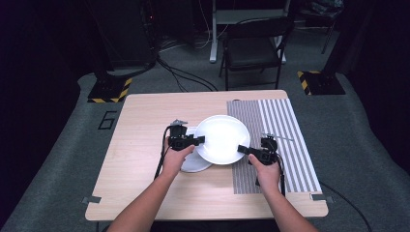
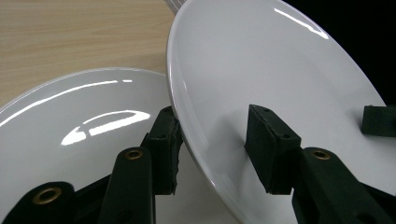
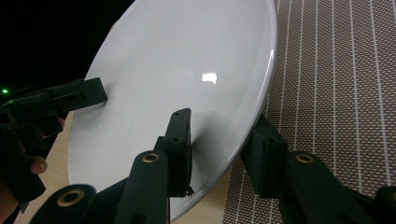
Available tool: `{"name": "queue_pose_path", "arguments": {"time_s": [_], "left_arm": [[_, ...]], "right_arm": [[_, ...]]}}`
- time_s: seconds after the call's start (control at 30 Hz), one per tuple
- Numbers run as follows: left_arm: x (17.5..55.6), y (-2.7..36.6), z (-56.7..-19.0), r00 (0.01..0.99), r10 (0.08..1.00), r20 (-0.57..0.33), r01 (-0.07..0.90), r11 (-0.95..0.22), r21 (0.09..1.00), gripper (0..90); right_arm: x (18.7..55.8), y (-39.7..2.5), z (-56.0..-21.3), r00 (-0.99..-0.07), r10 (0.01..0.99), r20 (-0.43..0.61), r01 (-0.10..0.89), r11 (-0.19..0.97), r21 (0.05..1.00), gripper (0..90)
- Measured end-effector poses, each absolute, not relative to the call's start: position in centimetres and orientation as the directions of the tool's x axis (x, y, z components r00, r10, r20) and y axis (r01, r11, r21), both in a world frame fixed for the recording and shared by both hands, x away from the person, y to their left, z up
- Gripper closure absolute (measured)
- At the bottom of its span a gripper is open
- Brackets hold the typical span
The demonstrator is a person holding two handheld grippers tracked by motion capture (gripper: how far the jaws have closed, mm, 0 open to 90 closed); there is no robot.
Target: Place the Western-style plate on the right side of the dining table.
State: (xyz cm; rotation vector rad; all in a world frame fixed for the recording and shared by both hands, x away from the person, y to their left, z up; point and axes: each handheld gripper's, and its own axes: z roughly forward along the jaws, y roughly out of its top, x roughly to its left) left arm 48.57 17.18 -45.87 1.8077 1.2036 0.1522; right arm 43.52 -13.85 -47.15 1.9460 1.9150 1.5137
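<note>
A large white plate [image 1: 222, 137] hangs tilted above the table, gripped at two opposite rims. My left gripper [image 1: 199, 140] is shut on its left rim; in the left gripper view [image 2: 217, 149] one jaw lies on the plate [image 2: 280, 79] and the other under its edge. My right gripper [image 1: 242, 149] is shut on the right rim, and the right gripper view [image 3: 223, 154] shows the plate [image 3: 187, 70] clamped the same way. A second white plate [image 1: 193, 163] [image 2: 70, 140] rests on the table beneath the left side of the raised one.
A grey striped placemat [image 1: 283, 140] [image 3: 336, 93] covers the right part of the wooden table [image 1: 140, 145]. A black chair [image 1: 254, 48] stands behind the table. Dark stands with yellow-black bases [image 1: 109, 89] flank the far corners.
</note>
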Motion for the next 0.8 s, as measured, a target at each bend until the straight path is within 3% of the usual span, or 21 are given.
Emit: {"name": "queue_pose_path", "arguments": {"time_s": [0.8], "left_arm": [[49.7,14.6,-45.4,0.553,0.744,-0.376,0.661,-0.116,0.742,55.6]], "right_arm": [[42.7,-16.1,-46.6,-0.176,0.776,0.606,0.734,-0.307,0.606,65.6]]}}
